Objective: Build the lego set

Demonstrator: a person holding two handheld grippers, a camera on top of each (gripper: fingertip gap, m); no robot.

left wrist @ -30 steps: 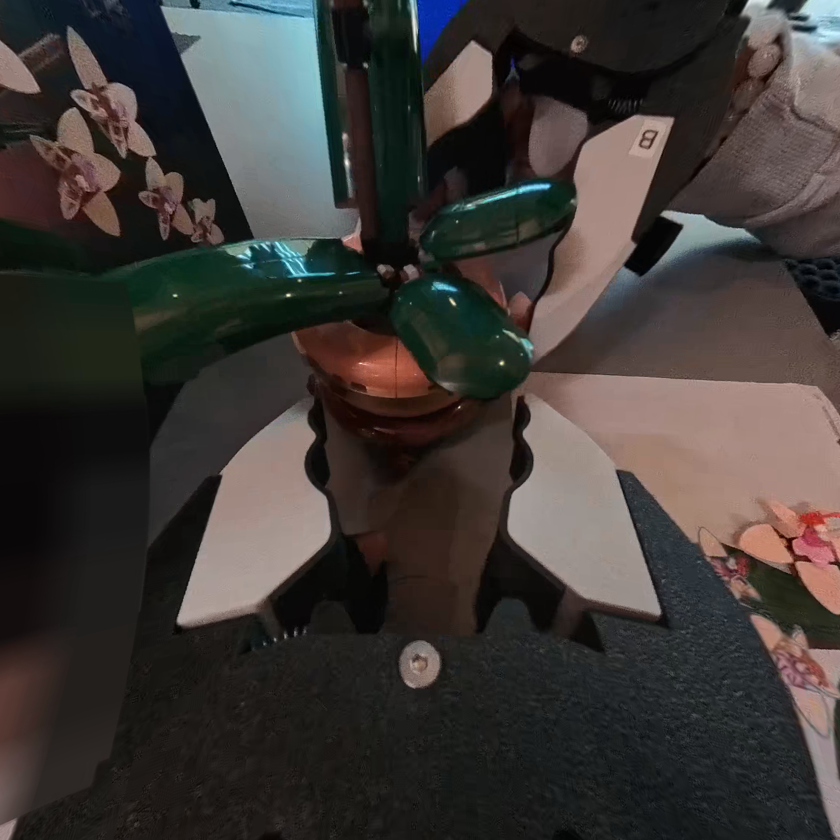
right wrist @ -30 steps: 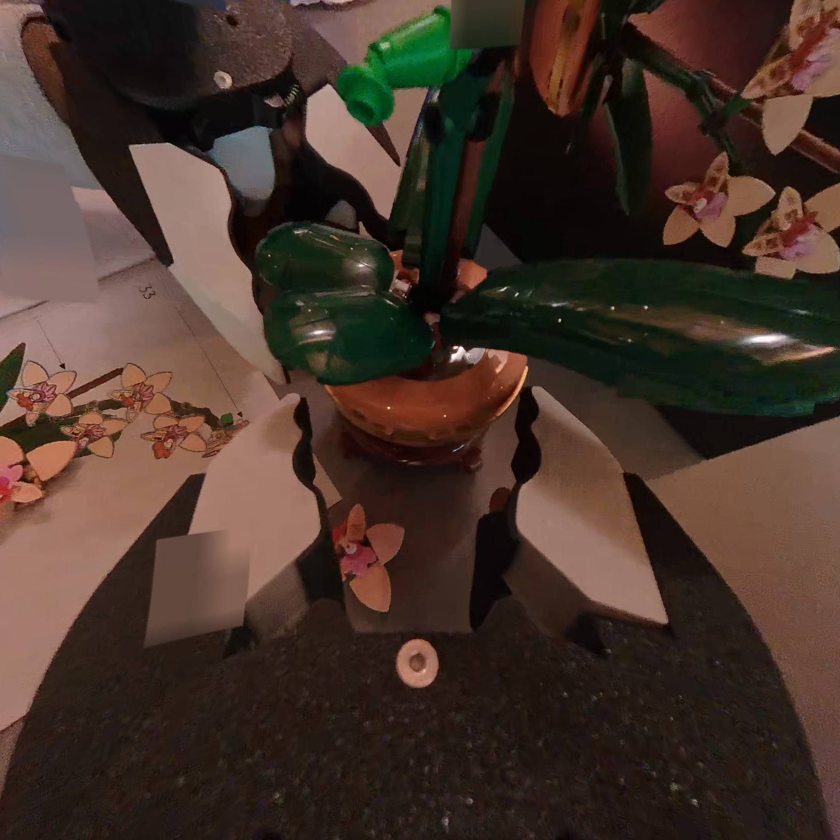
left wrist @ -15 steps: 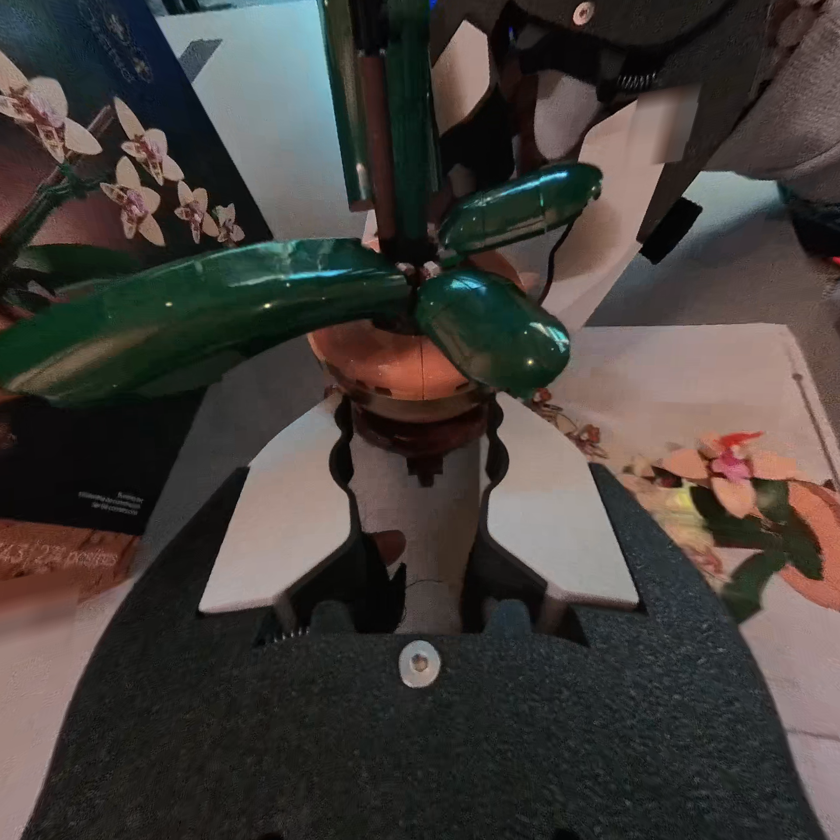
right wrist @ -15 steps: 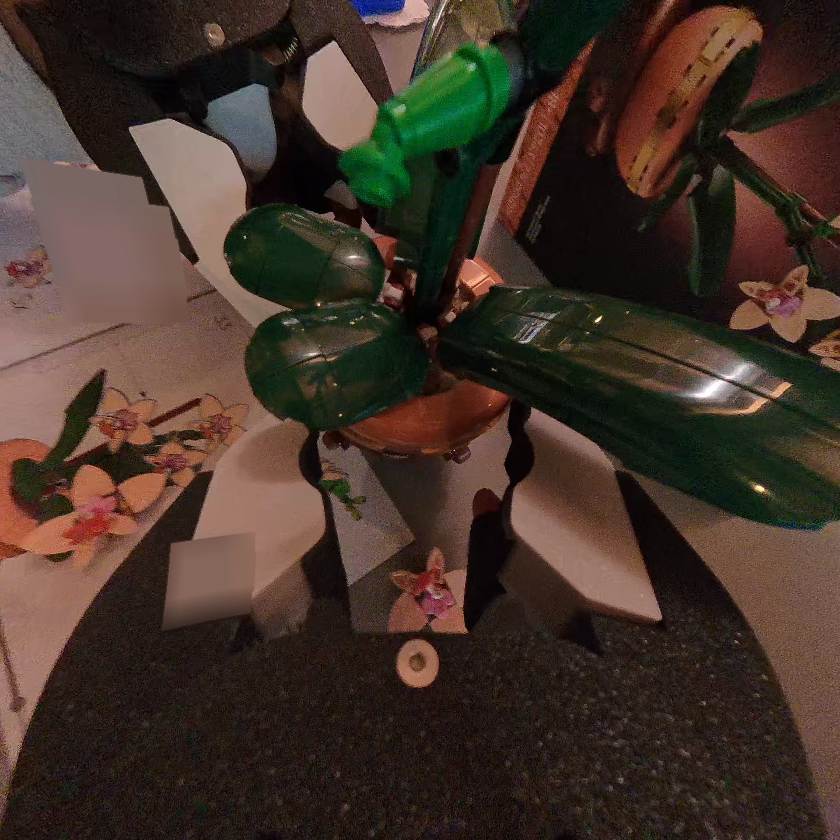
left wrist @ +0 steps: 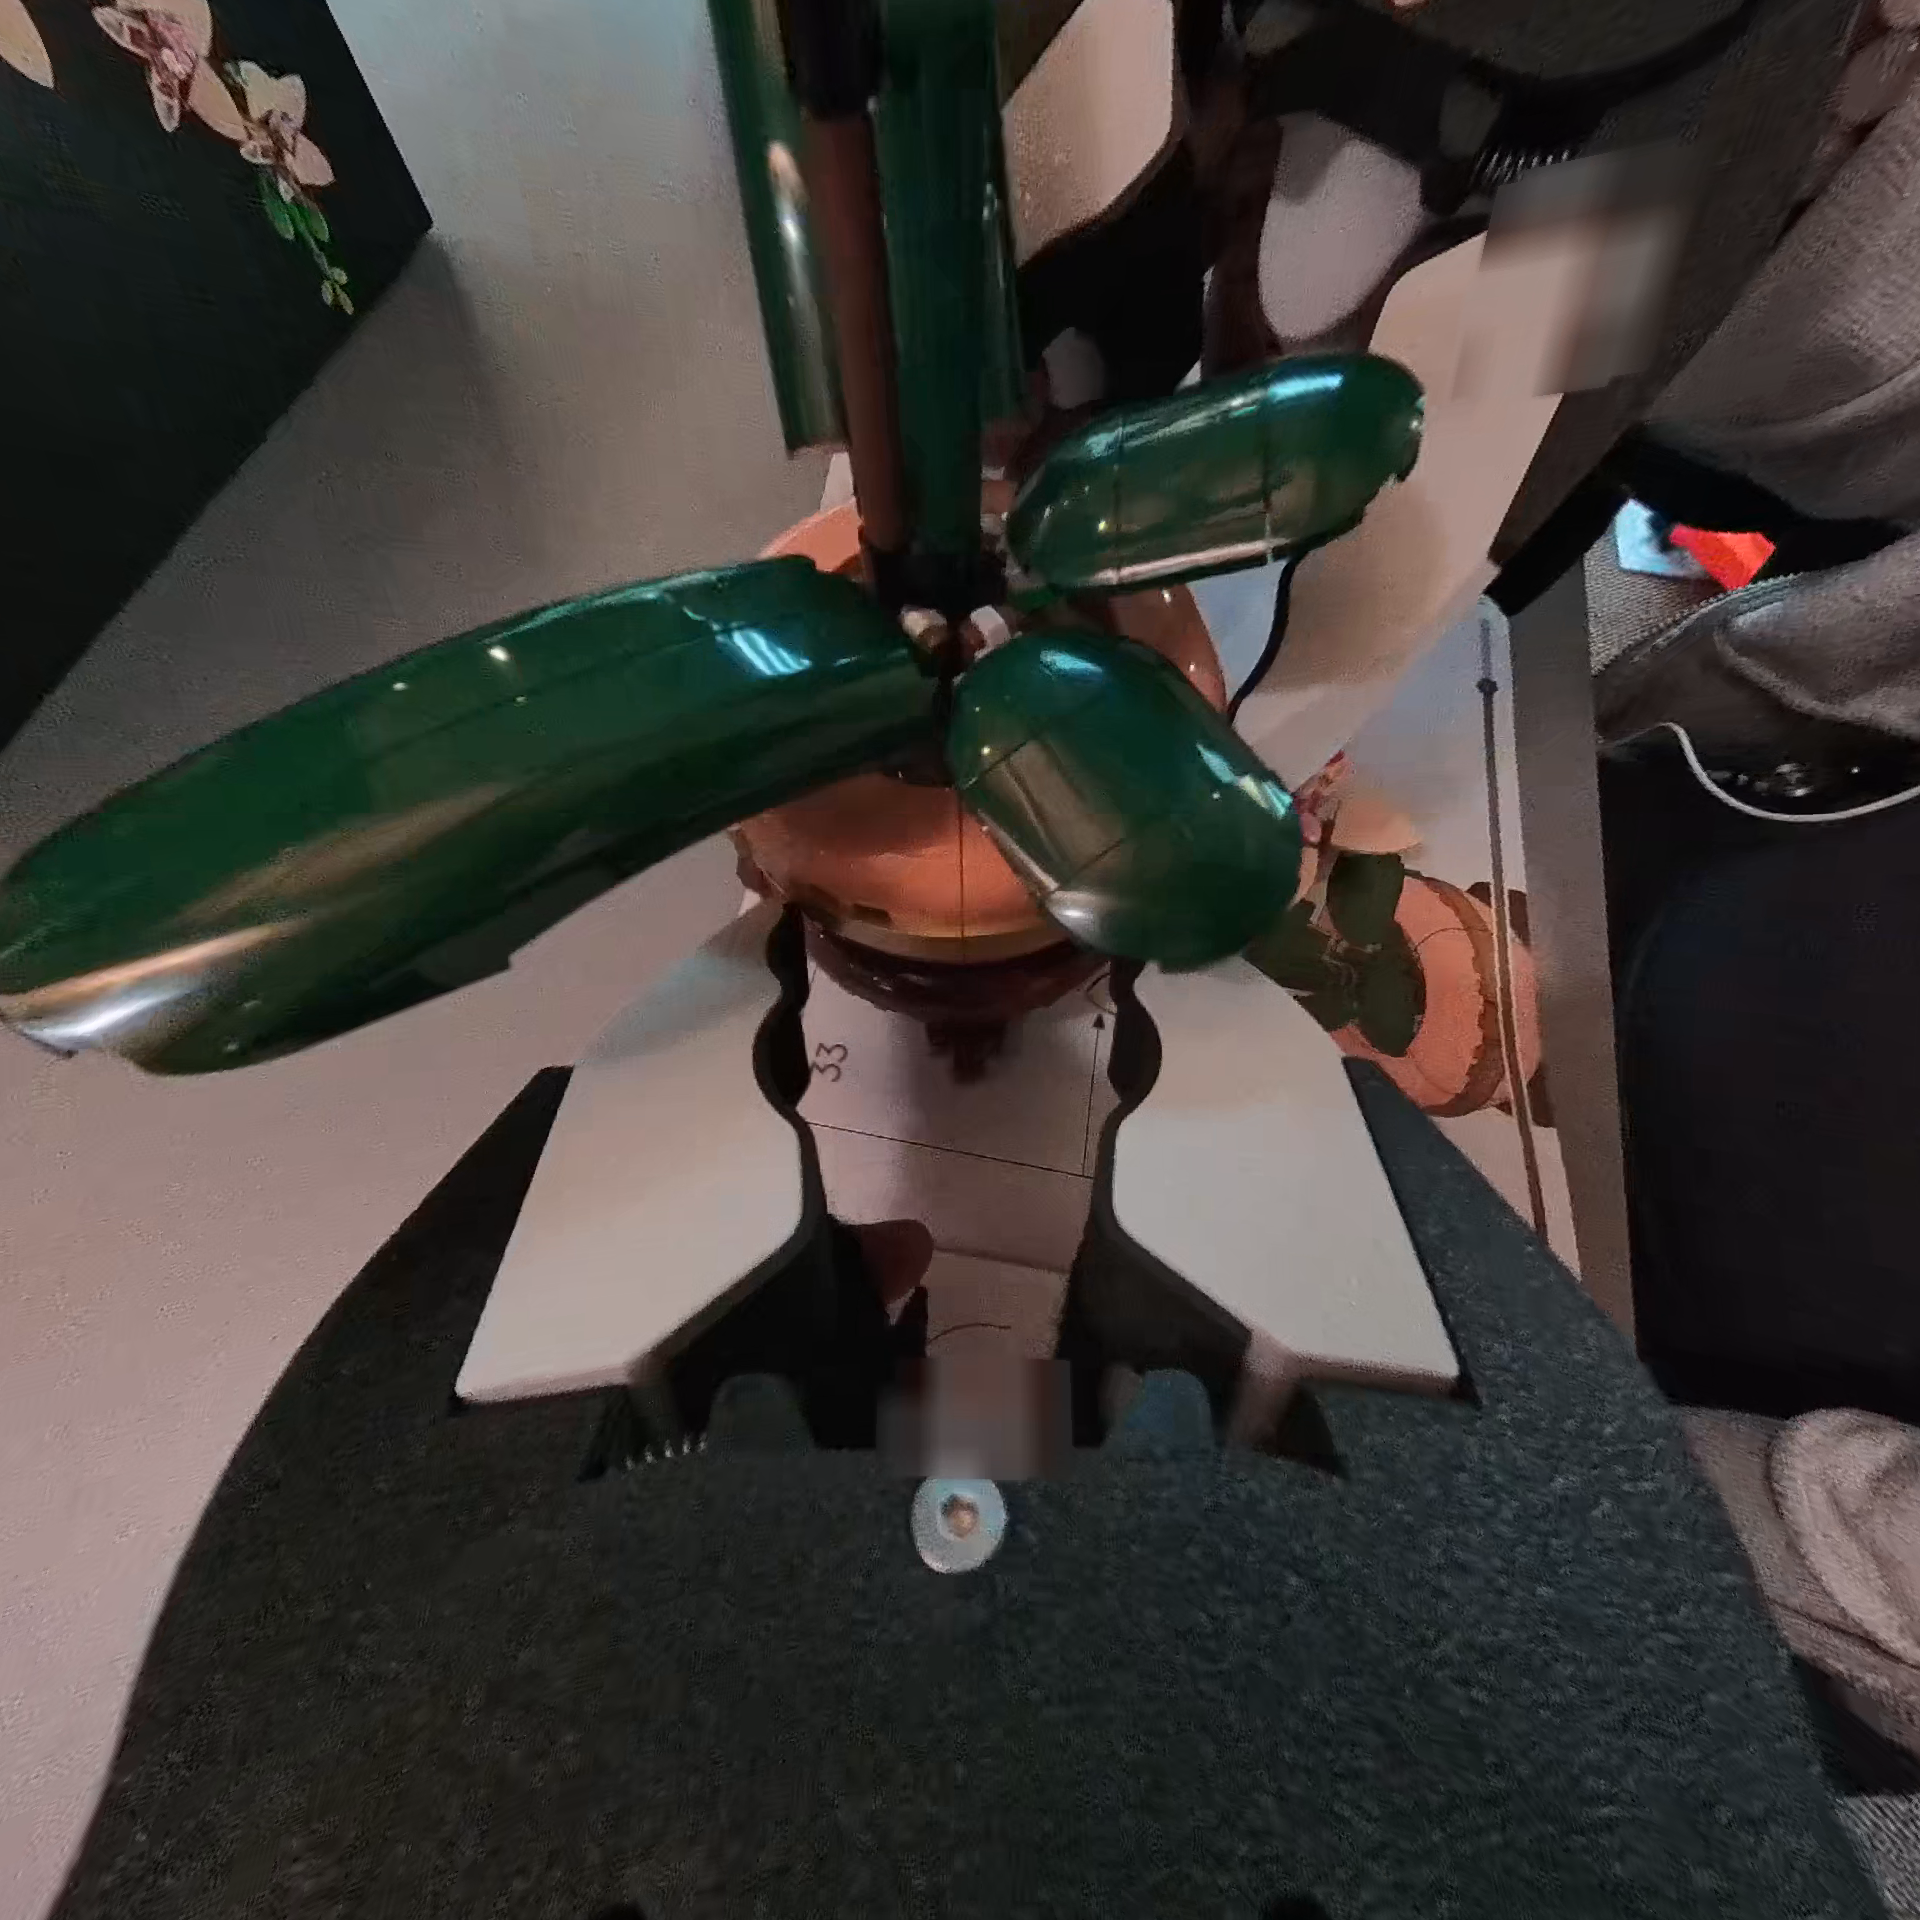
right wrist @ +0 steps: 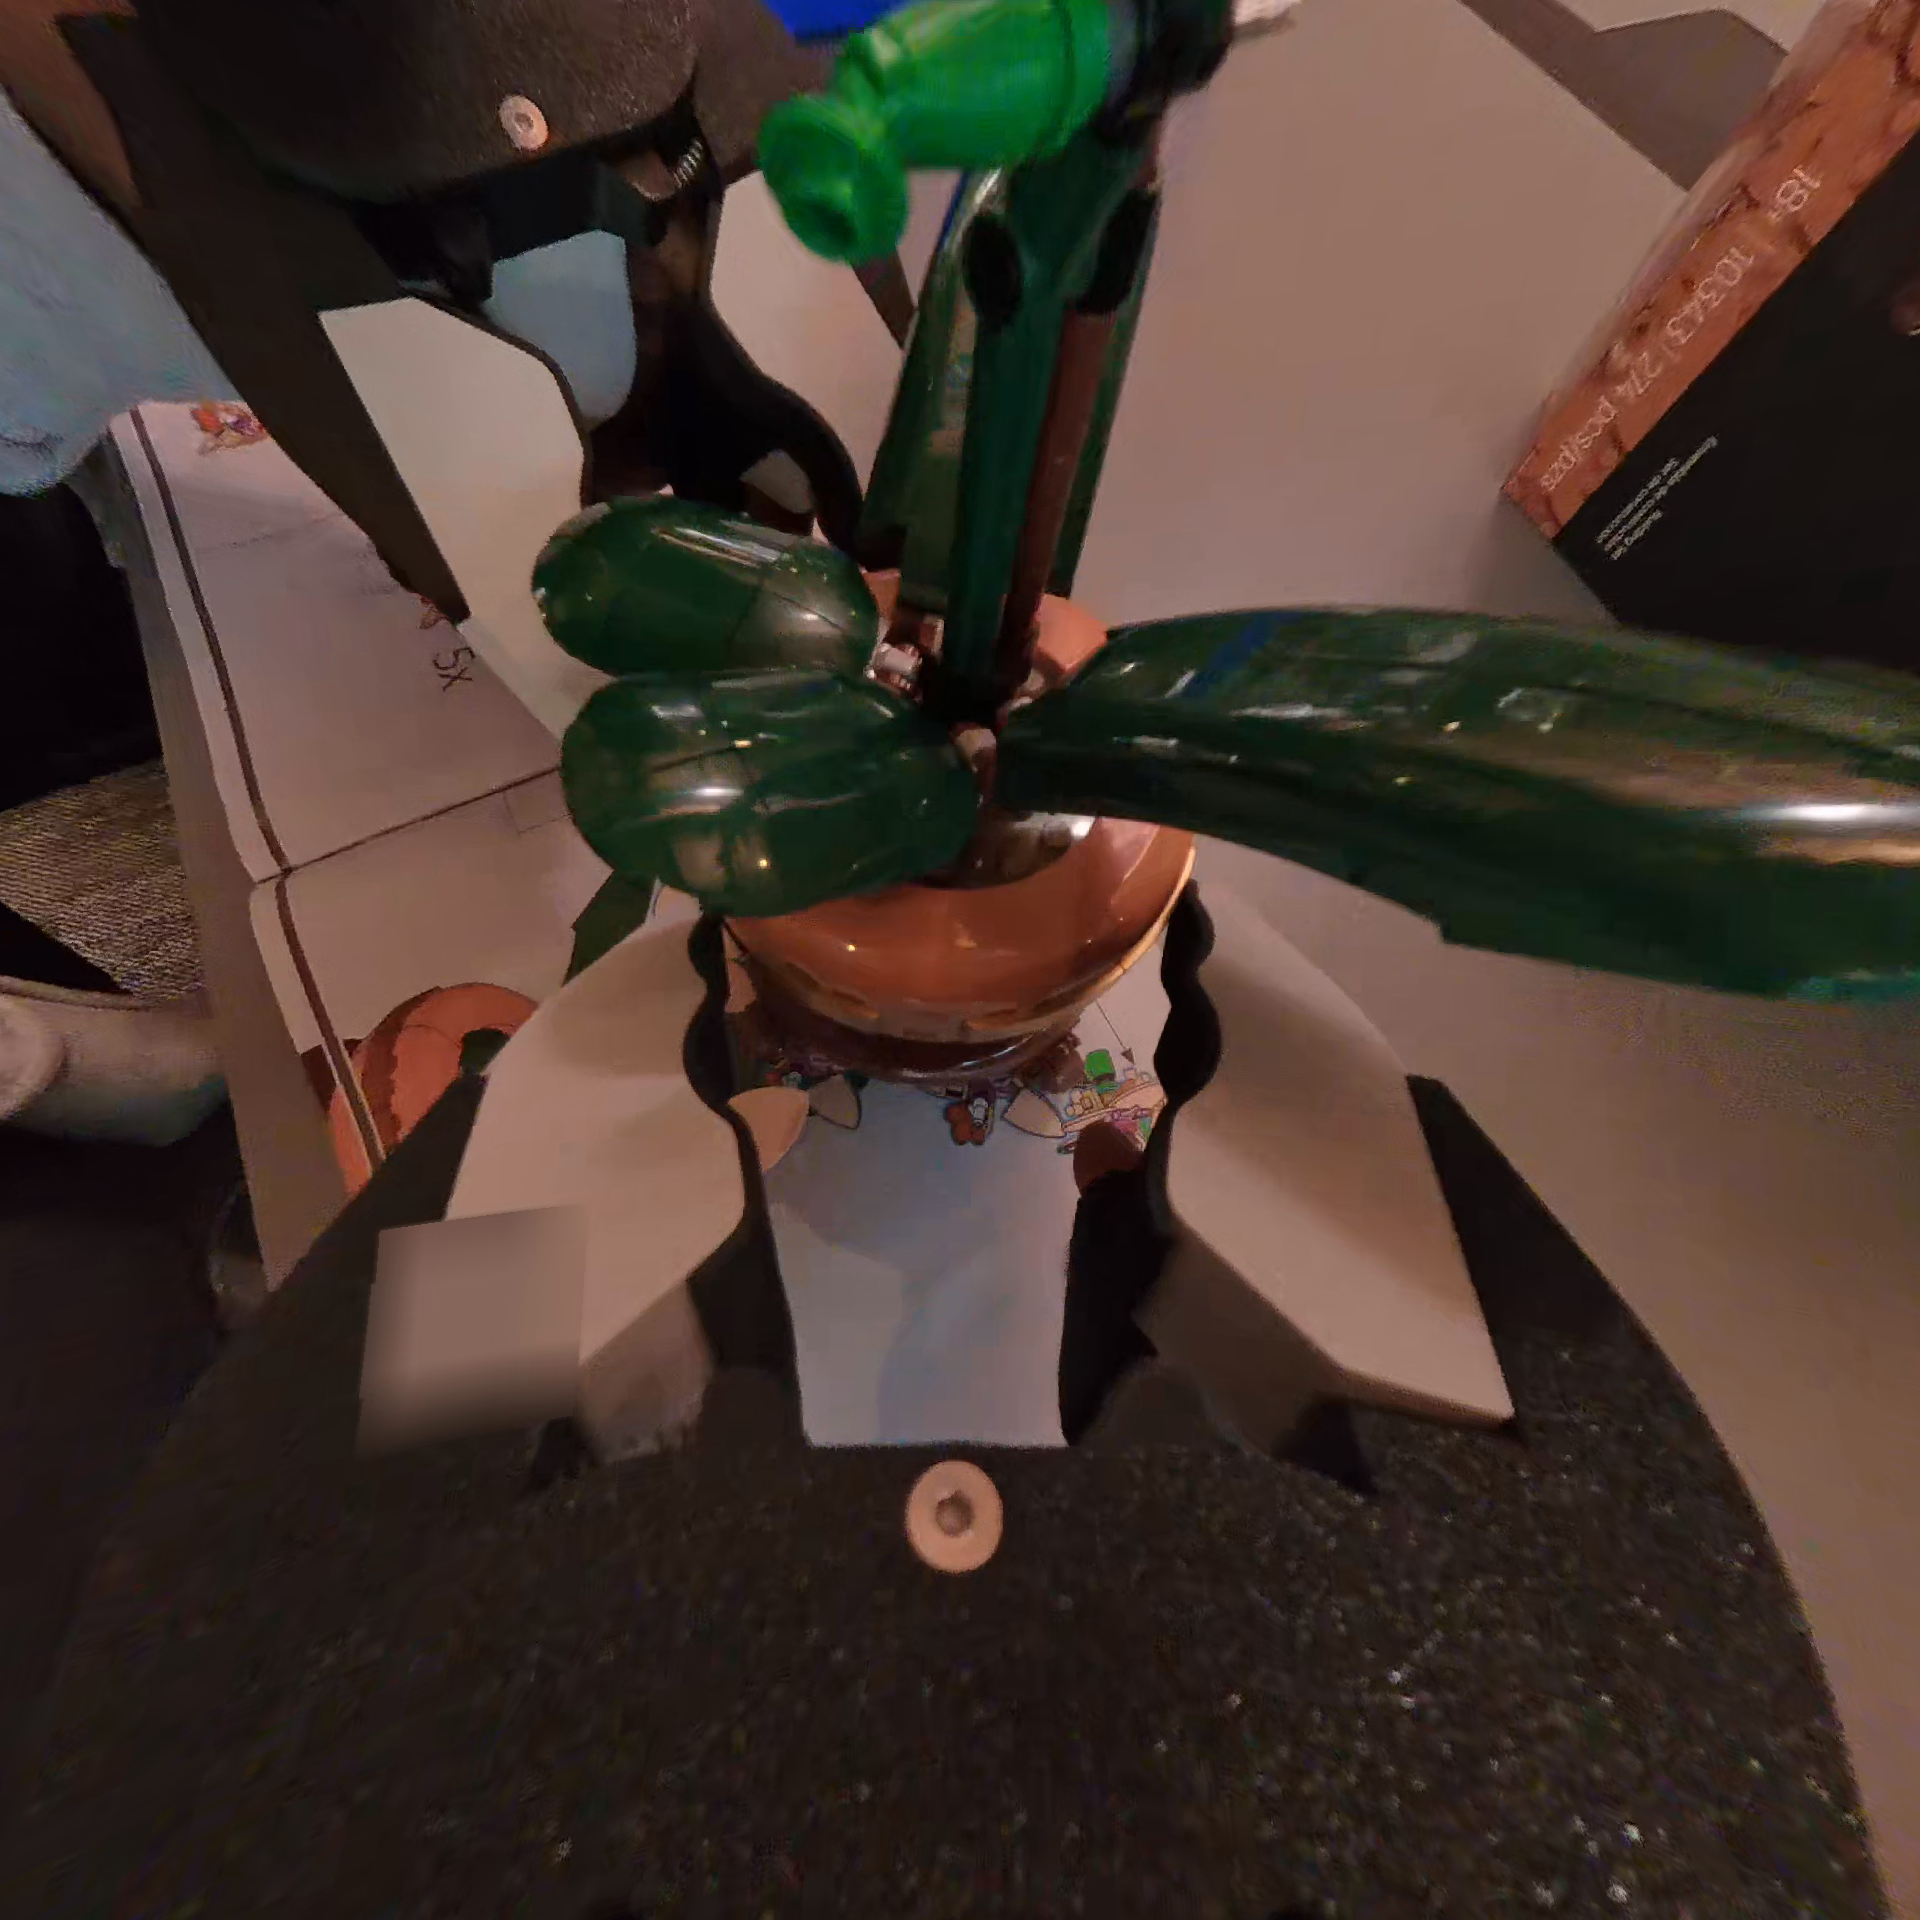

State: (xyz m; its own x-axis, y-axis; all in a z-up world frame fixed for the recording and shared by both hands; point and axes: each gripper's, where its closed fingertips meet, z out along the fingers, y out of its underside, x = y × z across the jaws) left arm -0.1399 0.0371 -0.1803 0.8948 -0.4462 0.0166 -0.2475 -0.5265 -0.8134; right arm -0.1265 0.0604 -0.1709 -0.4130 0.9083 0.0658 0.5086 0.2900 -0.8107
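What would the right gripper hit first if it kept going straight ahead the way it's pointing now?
Most likely the brown flowerpot of the lego orchid: it sits at the tips of the right gripper, whose jaws stand open on either side. Depth is unclear, so contact may already be close.

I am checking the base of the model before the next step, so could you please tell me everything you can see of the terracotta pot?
The pot is a rounded bowl of glossy orange-brown plastic, sitting upright on a darker brown foot ring with a pale band between. Dark green leaves and upright stems rise from its top. It stands over the open instruction booklet. The right gripper and left gripper each straddle its base from opposite sides; firm contact cannot be confirmed.
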